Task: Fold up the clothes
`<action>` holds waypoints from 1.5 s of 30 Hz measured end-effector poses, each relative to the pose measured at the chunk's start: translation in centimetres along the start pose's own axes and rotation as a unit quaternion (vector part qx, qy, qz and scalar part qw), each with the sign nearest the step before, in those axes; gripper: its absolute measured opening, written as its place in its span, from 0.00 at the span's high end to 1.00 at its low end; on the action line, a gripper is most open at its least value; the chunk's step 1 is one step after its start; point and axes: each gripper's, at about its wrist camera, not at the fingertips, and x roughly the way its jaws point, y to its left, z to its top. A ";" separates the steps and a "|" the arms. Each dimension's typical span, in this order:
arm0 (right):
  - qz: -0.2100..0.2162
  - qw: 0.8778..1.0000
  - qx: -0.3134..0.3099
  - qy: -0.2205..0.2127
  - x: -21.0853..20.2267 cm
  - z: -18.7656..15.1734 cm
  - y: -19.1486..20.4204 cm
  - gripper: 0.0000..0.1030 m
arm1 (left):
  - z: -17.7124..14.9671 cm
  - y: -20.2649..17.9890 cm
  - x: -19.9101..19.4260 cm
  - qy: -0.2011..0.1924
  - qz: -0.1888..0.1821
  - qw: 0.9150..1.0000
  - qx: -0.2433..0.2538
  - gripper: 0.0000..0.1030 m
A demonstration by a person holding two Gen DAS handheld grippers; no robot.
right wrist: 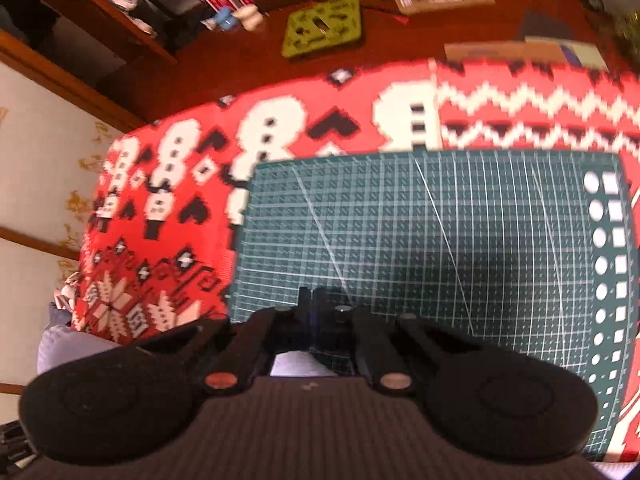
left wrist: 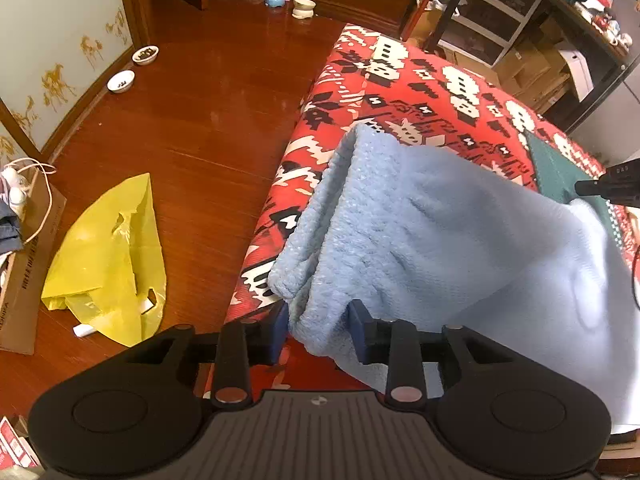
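Left wrist view first: at nine o'clock a yellow plastic bag [left wrist: 108, 256] lies on the wooden floor [left wrist: 200, 112], and toward the centre the left gripper [left wrist: 322, 326] has its blue pads [left wrist: 357, 330] partly apart, pressed on a bunched fold of the light blue fleece garment [left wrist: 420, 240]. The garment spreads from the jaws toward three o'clock over the red patterned blanket [left wrist: 420, 92], reaching the right gripper's dark tip [left wrist: 612, 188] at the frame edge. Right wrist view, blurred: the blanket fills nine to twelve o'clock, and the green cutting mat [right wrist: 440, 240] lies on it from the centre to three o'clock. The right gripper [right wrist: 314, 300] has its jaws drawn nearly together above the mat; nothing shows between its tips.
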 end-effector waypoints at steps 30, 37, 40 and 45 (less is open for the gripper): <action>0.045 0.980 -0.190 -0.040 1.4 -16.9 22.0 0.82 | 7.0 -3.2 2.3 -0.048 -0.039 0.994 0.086 0.63; 0.040 0.987 -0.150 -0.034 -0.1 -18.4 19.5 0.82 | 5.0 -4.5 -0.9 -0.055 -0.033 0.991 0.114 0.63; 0.036 0.983 -0.178 -0.015 -2.3 -19.9 18.2 0.82 | 3.5 -5.5 -2.3 -0.047 -0.043 0.990 0.123 0.63; 0.027 0.963 -0.267 0.036 -4.4 -24.4 17.3 0.80 | 0.0 -8.1 -2.5 -0.002 -0.073 0.985 0.156 0.63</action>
